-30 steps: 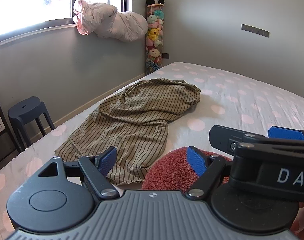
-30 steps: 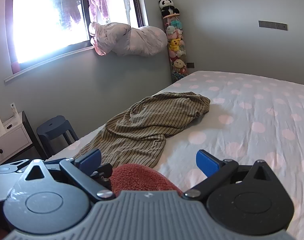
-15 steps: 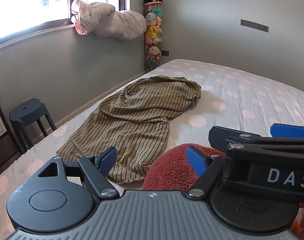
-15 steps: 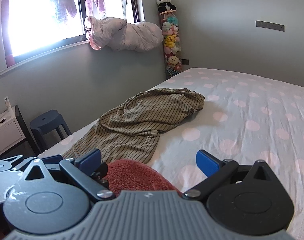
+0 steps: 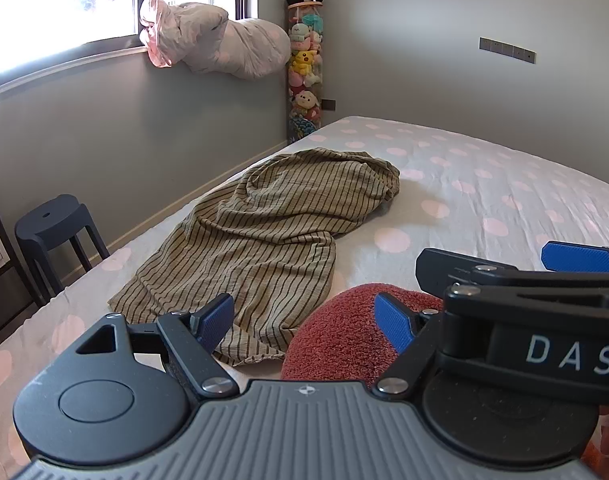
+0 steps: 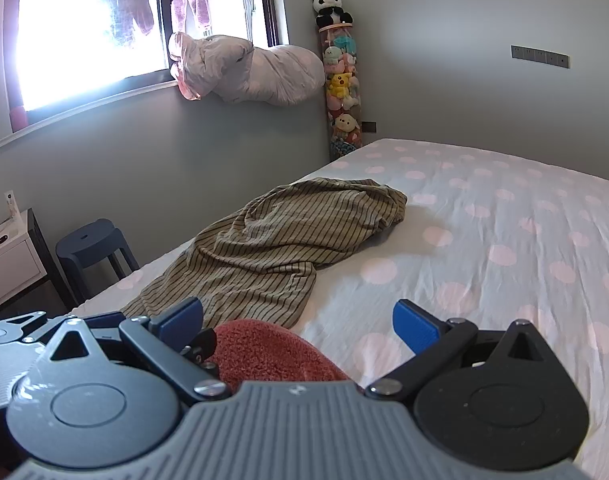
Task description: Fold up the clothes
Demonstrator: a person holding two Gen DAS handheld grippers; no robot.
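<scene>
A crumpled tan garment with dark stripes (image 5: 272, 232) lies on the left side of the polka-dot bed (image 5: 504, 200); it also shows in the right wrist view (image 6: 280, 244). A red fuzzy cloth (image 5: 344, 336) lies bunched at the near edge, just in front of both grippers, and shows in the right wrist view (image 6: 264, 352). My left gripper (image 5: 304, 320) is open and empty above the near end of the striped garment and the red cloth. My right gripper (image 6: 300, 320) is open and empty beside it; its blue pads (image 5: 580, 256) show at the right of the left wrist view.
A dark blue stool (image 5: 56, 232) stands on the floor left of the bed. A white cabinet (image 6: 8, 252) is at far left. A bundled pale quilt (image 6: 256, 72) rests on the windowsill. A tall tube of plush toys (image 5: 304, 68) stands in the corner.
Both grippers have drawn back and risen slightly, so the bed and garment sit a little lower and farther in view. The jaws stay open; the clothes have not moved.
</scene>
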